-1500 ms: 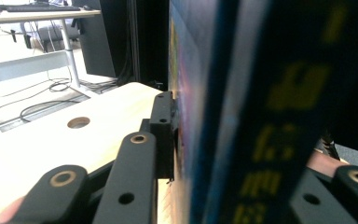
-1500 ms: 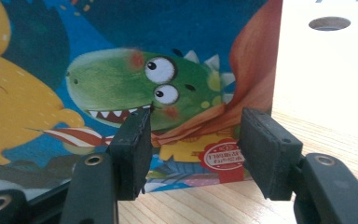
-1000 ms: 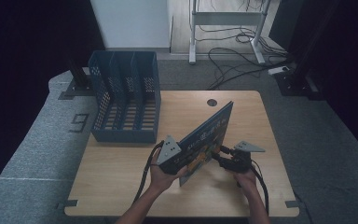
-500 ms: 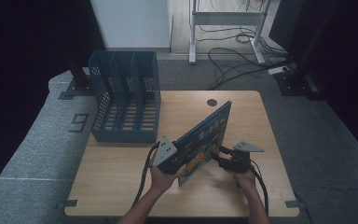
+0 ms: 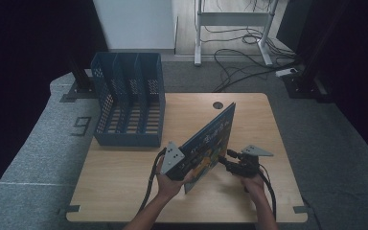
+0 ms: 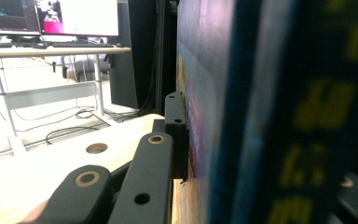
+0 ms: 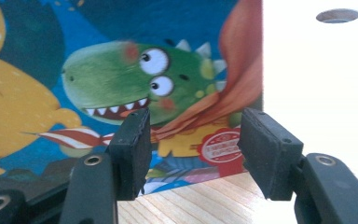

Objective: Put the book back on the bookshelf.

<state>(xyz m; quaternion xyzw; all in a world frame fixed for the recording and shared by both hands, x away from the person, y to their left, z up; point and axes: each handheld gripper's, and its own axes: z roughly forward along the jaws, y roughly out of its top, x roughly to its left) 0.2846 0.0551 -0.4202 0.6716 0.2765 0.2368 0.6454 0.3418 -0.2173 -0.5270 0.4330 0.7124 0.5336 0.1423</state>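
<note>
One flat glossy picture book [image 5: 210, 141] upright on wood table [image 5: 124, 177]; left hand-held gripper [image 5: 175, 163] clamps it, right hand-held gripper [image 5: 231, 160] gapes empty.

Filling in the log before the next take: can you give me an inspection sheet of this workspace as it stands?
Surface: wooden table, round cable hole near the far edge.
Job's things: picture book stands tilted on its lower edge; blue file rack at the far left corner, slots look empty.
Clutter: nothing seen.
Grippers: left hand-held gripper is shut on the book's near end; right hand-held gripper is open, facing the cover, not touching it.
Cables: a black cable trails from each gripper; more lie on the floor beyond.
Surroundings: grey carpet, desk frame, dark curtains.
</note>
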